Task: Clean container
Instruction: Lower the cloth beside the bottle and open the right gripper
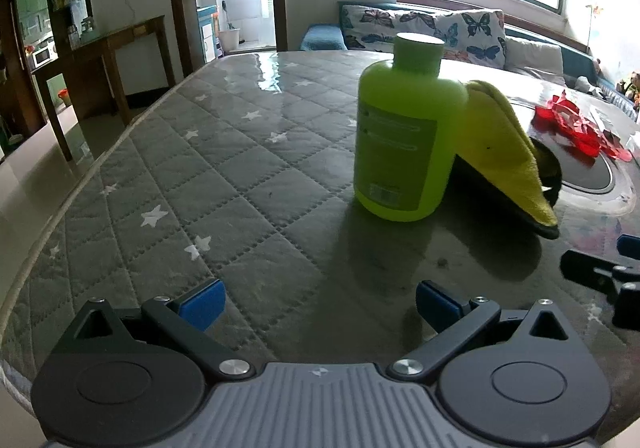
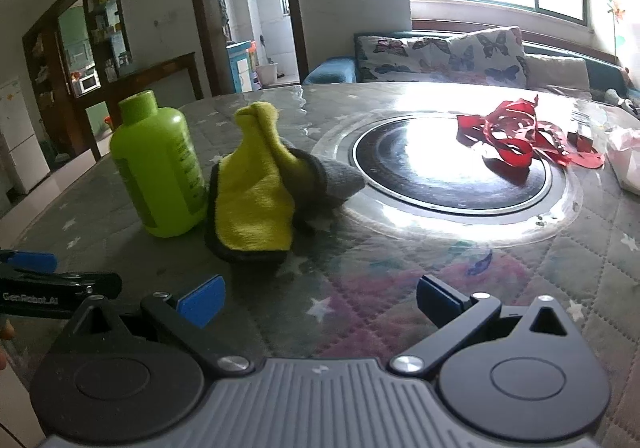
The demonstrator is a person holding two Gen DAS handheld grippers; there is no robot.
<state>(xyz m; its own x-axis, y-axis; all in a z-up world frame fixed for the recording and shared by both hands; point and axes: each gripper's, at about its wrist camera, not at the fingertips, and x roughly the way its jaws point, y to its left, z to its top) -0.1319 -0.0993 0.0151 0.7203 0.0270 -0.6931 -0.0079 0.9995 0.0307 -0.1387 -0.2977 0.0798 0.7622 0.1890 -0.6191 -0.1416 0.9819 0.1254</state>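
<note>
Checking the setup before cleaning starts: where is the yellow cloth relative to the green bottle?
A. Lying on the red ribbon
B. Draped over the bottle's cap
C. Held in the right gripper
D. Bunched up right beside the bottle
D: the yellow cloth stands bunched on the table right next to the upright green bottle, neither gripper holding it.

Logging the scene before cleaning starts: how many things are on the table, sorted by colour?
Green: 1, the bottle
Yellow: 1, the cloth, grey-backed
Red: 1, a heap of paper cutouts
Pale pink: 1, an unclear item at the right edge
Total: 4
</note>
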